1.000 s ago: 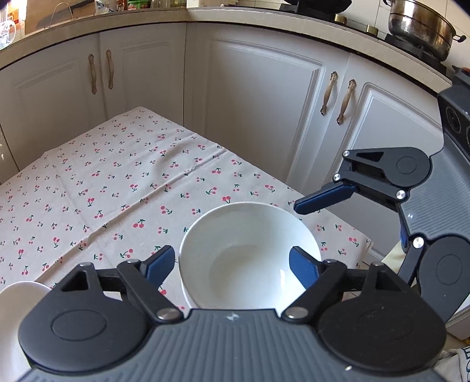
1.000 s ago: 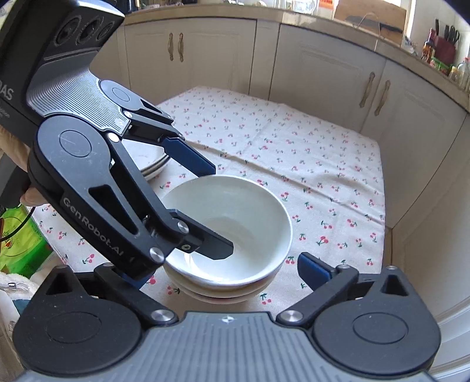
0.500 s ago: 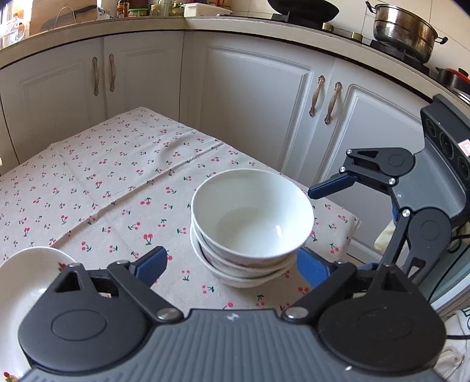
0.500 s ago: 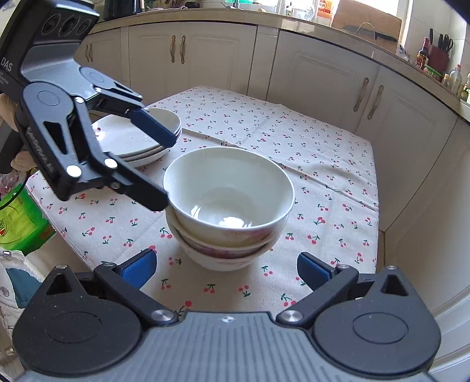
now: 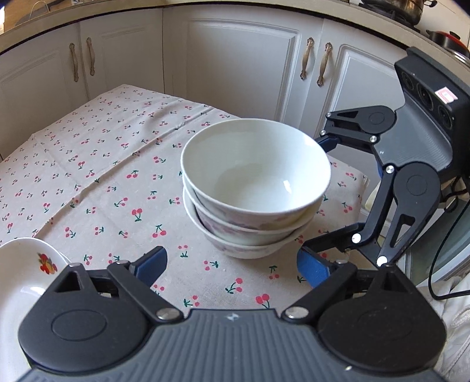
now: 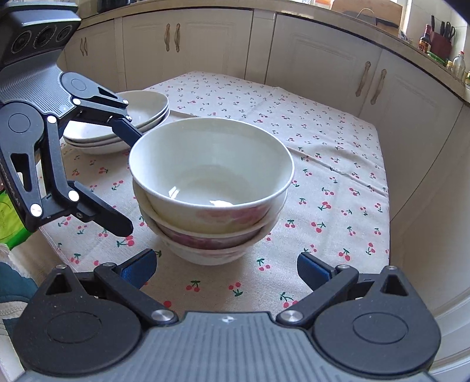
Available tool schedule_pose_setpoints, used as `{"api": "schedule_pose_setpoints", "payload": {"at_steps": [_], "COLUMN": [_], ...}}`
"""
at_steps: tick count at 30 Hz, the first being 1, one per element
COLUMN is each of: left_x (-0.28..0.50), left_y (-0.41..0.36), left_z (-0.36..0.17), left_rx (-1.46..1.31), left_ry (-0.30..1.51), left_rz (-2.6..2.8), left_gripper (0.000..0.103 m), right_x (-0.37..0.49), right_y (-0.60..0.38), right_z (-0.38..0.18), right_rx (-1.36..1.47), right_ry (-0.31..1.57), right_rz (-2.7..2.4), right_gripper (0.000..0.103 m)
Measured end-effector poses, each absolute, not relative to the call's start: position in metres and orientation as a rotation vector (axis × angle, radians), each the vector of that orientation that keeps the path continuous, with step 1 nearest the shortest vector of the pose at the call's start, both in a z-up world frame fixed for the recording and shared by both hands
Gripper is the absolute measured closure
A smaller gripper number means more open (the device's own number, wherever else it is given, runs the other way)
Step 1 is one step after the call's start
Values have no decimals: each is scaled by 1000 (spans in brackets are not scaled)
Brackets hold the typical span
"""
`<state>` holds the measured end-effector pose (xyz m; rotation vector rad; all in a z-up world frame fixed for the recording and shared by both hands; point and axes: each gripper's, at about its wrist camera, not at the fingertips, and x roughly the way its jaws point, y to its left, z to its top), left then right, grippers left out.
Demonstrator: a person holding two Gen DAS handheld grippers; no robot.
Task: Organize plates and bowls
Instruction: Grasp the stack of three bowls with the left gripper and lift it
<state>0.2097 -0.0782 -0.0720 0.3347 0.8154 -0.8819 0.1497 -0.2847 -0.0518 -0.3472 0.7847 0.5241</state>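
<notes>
With both jaws wide and empty, best to leave the bowl stack (image 6: 210, 188) untouched near the surface (image 6: 337, 164) edge, beside the plates (image 6: 141, 117).

I see a table under a cherry-print tablecloth (image 6: 323, 152); everything else sits around it. White cabinets (image 5: 241, 67) with bronze handles (image 5: 307, 61) wrap the far sides of the table, topped by a beige countertop (image 6: 352, 26). Beyond the table, a steel pot (image 5: 408, 7) sits on that counter. Daylight falls across the cloth from a bright window (image 6: 411, 11).
</notes>
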Motion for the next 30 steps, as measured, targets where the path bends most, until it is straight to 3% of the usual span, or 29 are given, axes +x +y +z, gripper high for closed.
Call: {"api": "schedule_pose_setpoints", "payload": {"at_steps": [12,17,30], "left_x": [229,231,231], "left_y": [-92,-94,-92], "left_z": [-98,-103,-101], "left_rx": [439,464,465], "left_ry": [870,871,846], "left_rz": [-888,-889,-916], "left_gripper": [8,0,0], "right_x": [164,171,170], "right_y": [-286,-291,-292], "right_z": [-72,-74,-73], "right_rx": [-393,-342,-344], "right_ry": [843,886,870], "right_rz": [549,579,590], "right_gripper": [0,0,0]}}
